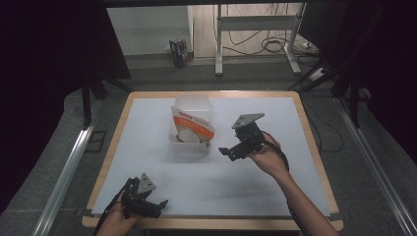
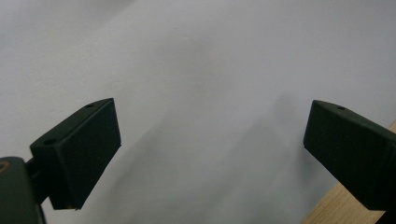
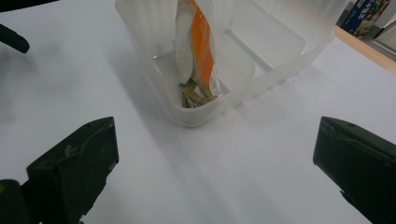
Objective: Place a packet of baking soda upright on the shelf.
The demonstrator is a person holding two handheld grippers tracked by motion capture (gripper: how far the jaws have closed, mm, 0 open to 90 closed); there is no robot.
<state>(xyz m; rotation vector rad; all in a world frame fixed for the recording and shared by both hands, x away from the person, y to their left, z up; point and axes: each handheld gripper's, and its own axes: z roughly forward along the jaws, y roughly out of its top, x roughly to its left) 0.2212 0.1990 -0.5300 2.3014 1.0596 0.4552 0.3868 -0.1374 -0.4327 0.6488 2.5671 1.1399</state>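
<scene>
We see the translucent plastic box (image 1: 191, 129) standing near the middle of the white table (image 1: 255, 182), with an orange-and-white packet (image 1: 193, 124) leaning upright inside it. The right gripper (image 1: 227, 151) hangs just beside the box, jaws spread wide and holding nothing. The left gripper (image 1: 160, 205) sits well apart at the table's near edge, jaws wide and empty too

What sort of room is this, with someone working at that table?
Probably a lab or recording workspace rather than a home: a white-topped wooden table stands between dark curtains, loose black cables lie on the floor behind, and a person holds a black handheld gripper beside a translucent plastic box.
</scene>
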